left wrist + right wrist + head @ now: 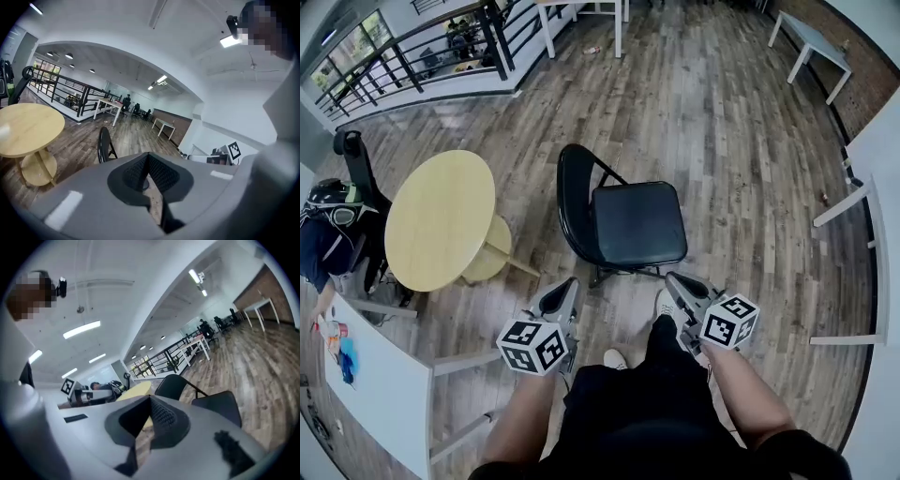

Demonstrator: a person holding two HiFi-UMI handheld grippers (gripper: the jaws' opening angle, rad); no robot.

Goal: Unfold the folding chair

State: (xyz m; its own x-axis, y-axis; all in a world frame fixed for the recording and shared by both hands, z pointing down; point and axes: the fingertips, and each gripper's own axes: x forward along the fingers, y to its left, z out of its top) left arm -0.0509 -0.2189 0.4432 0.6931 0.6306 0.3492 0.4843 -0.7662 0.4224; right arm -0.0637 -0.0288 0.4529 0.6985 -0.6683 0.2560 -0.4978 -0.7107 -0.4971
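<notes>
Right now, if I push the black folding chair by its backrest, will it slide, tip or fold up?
Likely to slide: the folding chair stands open on thin legs on a smooth wood floor. A high push on the backrest might tip it or start folding it. Its slim tube frame suggests it's light.

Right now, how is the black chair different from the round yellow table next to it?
The chair is black; the round table is pale yellow wood. The chair has a squarish seat and an upright back; the table has a flat round top. The chair stands on thin dark legs; the table on a round base. Both stand upright on the wooden floor.
</notes>
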